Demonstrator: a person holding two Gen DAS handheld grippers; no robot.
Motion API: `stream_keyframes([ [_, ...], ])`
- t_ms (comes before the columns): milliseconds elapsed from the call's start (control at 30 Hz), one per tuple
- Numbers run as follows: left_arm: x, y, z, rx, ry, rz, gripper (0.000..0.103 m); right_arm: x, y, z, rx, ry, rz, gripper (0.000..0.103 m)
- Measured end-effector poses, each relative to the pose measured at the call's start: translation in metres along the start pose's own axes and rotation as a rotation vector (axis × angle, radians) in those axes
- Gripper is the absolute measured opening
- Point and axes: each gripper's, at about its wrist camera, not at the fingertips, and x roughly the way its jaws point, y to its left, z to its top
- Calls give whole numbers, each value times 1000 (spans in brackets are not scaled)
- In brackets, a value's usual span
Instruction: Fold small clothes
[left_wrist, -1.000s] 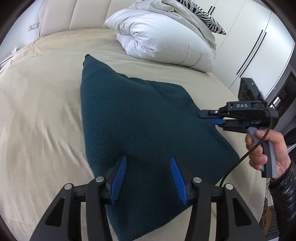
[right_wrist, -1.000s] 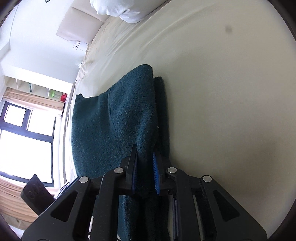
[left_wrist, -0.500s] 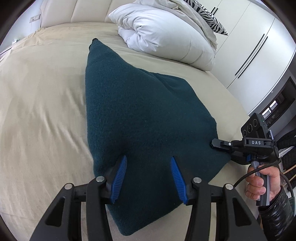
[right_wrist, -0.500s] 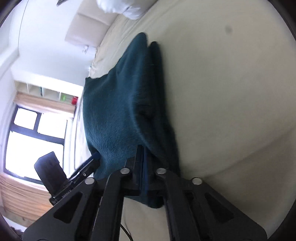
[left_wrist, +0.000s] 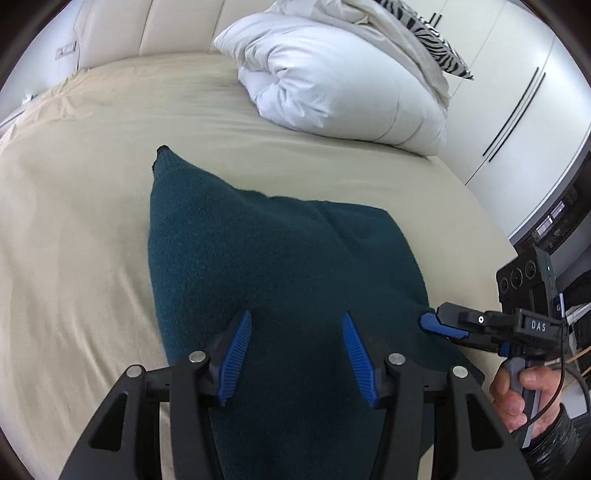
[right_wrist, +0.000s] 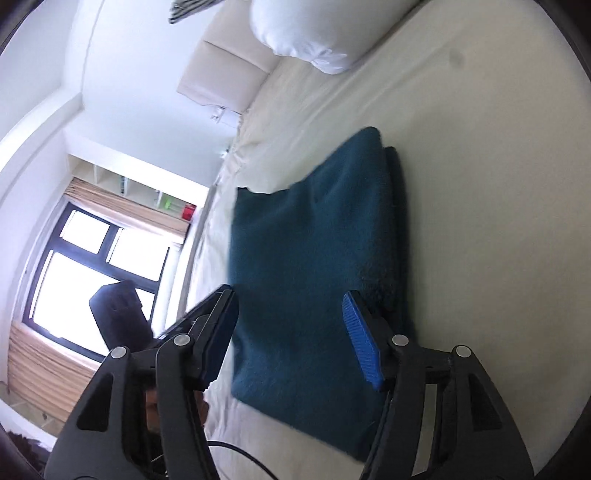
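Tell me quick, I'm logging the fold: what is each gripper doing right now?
Left gripper: open, over the teal knit garment, gripping nothing.
Right gripper: jaws opening, garment edge let go, holding nothing.

Daylight is thrown in from the blown-out window (right_wrist: 92, 280); edges are fisheye-warped, right view motion-blurred.

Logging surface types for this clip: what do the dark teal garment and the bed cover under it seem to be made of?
The teal garment looks like a thick knit, probably wool or acrylic: matte, with fine ribbed stitch rows and a fuzzy edge. The bed sheet looks like smooth woven cotton or a blend: beige, matte, with soft shallow creases. The exact fibre cannot be told from either view.
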Motion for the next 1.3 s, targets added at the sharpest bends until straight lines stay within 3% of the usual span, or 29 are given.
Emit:
stream_keyframes([
  [67,4,9,1,-35,-14,-46,54,-4,-19,-2,42,-16,42,33],
  [167,2,13,0,-31,-23,-59,50,-19,-35,-8,54,-27,92,31],
  [200,-1,13,0,-34,-23,-54,45,-23,-35,-7,59,-23,92,31],
  [267,-11,11,5,-58,-31,-56,46,-25,-27,0,53,-22,73,33],
  [333,-21,2,18,-34,-78,-35,53,-31,-10,12,11,-37,73,38],
  [400,-20,-7,34,3,-116,-5,67,-23,7,29,-10,-31,78,55],
  [433,-16,-8,41,10,-118,5,69,-12,14,42,-21,-18,72,62],
  [600,30,20,46,-54,-19,79,68,42,20,83,2,34,40,62],
  [667,31,28,34,-32,-54,97,69,59,14,85,9,44,-12,61],
  [767,30,35,29,-13,-67,76,69,67,-7,89,53,17,73,55],
  [900,20,34,25,1,-85,77,69,42,-28,84,85,-62,100,51],
  [967,4,32,19,-7,-119,94,68,22,-29,79,73,-104,31,55],
  [1000,-5,31,16,-18,-139,93,69,11,-27,75,54,-122,-32,64],
  [1033,-15,32,12,-39,-157,93,69,1,-24,70,27,-134,-78,68],
  [1133,-37,41,-5,-120,-184,82,78,-15,-22,54,10,-82,-66,73],
  [1167,-40,46,-11,-148,-168,72,78,-16,-21,48,11,-48,-52,79],
  [1300,-35,57,-31,-251,-84,-14,78,-5,-22,18,-8,79,-50,80],
])
